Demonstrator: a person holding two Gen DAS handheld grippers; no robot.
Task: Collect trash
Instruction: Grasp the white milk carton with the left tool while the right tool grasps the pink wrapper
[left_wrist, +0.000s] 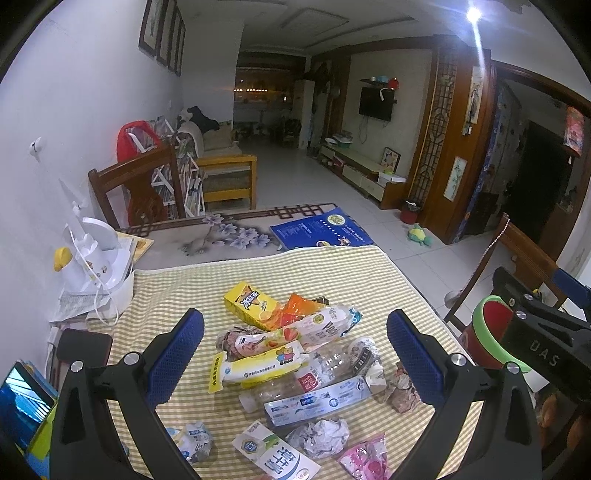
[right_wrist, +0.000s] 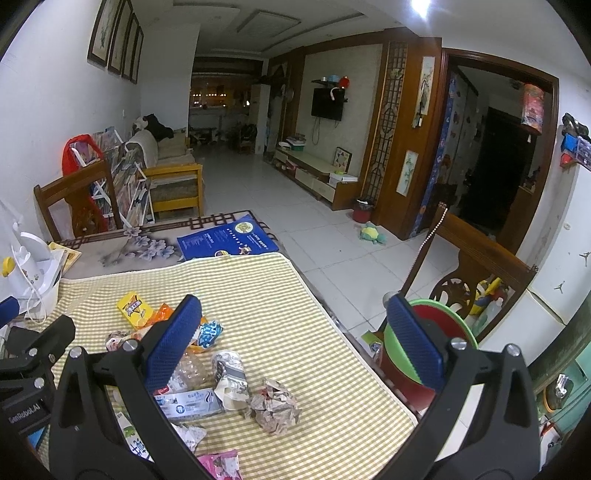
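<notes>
Both blue-padded fingers (left_wrist: 177, 354) of the left gripper (left_wrist: 295, 358) stand spread wide with nothing between them, hovering above a heap of trash on the checked cloth (left_wrist: 332, 269). Framed between the pads in the left wrist view lie a yellow drink carton (left_wrist: 251, 304), a yoghurt wrapper (left_wrist: 325, 325), a crushed clear bottle (left_wrist: 291, 384) and a blue-and-white carton (left_wrist: 317, 400); nearer the camera sit a crumpled paper ball (left_wrist: 319, 437) and a pink wrapper (left_wrist: 365, 461). At the table's right edge a red bin with a green rim (left_wrist: 487, 332) is partly hidden behind the other gripper's black body.

From the right wrist view, the right gripper (right_wrist: 295, 354) is likewise wide open and empty — its left pad hangs over the bottle and cartons, its right pad over the bin (right_wrist: 436, 325), which stands just beside the table edge. A crumpled printed wad (right_wrist: 275, 406) lies loose on the cloth between the pads, apart from the main heap.

Nothing is gripped, so this looks like the approach to a pick. The wad seems the easiest target for the right gripper — lower, close around it, then carry it the short way across to the bin.
</notes>
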